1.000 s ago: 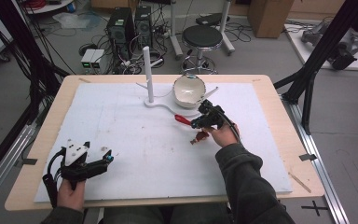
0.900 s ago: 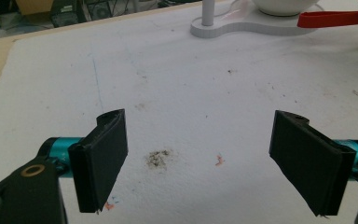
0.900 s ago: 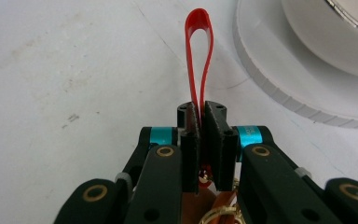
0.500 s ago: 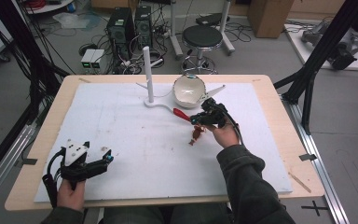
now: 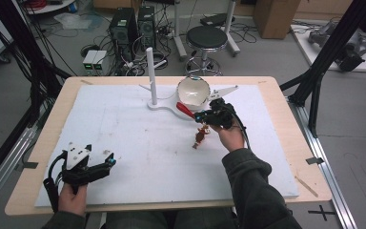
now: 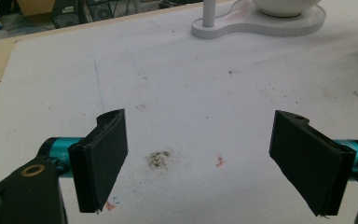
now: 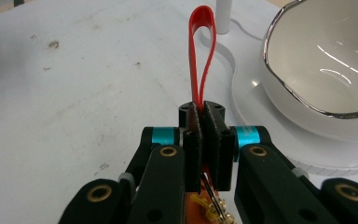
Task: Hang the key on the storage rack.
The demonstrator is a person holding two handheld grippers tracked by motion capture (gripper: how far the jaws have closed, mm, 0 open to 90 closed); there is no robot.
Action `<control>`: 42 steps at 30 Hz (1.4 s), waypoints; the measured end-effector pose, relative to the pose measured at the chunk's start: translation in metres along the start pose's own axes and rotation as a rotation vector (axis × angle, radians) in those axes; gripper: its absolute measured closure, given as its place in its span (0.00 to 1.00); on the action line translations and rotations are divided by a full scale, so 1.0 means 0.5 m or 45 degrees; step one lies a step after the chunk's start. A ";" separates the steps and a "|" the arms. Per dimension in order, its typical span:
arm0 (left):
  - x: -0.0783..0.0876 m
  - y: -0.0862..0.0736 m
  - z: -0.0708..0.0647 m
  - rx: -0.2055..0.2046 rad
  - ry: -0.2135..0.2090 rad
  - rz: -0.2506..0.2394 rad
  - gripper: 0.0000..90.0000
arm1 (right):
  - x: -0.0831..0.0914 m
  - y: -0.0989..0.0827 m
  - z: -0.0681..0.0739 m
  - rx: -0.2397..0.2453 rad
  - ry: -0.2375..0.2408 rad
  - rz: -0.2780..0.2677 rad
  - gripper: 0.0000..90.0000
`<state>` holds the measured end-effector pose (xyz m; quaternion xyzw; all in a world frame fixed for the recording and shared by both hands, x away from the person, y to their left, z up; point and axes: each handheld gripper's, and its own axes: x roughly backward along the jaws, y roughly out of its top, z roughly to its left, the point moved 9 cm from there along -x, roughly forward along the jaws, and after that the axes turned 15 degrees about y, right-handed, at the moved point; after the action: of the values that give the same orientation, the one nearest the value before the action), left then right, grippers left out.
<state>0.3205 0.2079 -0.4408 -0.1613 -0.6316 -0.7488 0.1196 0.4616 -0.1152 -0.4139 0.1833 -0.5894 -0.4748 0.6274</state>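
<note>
My right gripper (image 5: pixel 201 115) is shut on a red loop strap (image 5: pixel 185 109) just in front of the white bowl (image 5: pixel 194 90). A small brown-orange charm (image 5: pixel 200 137) dangles below the jaws over the white mat. In the right gripper view the red loop (image 7: pixel 200 46) sticks up out of the shut gripper (image 7: pixel 204 116), pointing toward the white post (image 7: pixel 223 16), with the bowl (image 7: pixel 326 60) to its right and the charm (image 7: pixel 209 207) beneath. My left gripper (image 5: pixel 108 163) rests open at the near left, and nothing lies between its jaws (image 6: pixel 205 158).
A white stand base (image 5: pixel 164 106) carries the upright post (image 5: pixel 149 71) and the bowl at the far middle of the white mat (image 5: pixel 124 133). The wooden table edge (image 5: pixel 286 109) frames the mat. A stool and cables stand on the floor beyond.
My right gripper has carried the red loop and dangling charm slightly farther away, toward the bowl and stand. The left gripper has not moved.
</note>
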 end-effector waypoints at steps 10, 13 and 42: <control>0.000 0.000 0.000 0.000 0.001 0.000 0.22 | 0.015 0.021 0.006 0.030 -0.013 -0.090 0.96; 0.000 0.000 0.000 0.002 0.001 0.000 0.22 | 0.019 0.029 0.008 0.043 -0.026 -0.104 0.96; -0.001 0.001 0.002 0.009 0.002 -0.002 0.22 | -0.002 0.141 0.043 0.160 -0.056 -0.161 0.96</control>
<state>0.3213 0.2088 -0.4402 -0.1599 -0.6343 -0.7468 0.1201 0.4689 -0.0733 -0.3538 0.2487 -0.6190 -0.4792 0.5704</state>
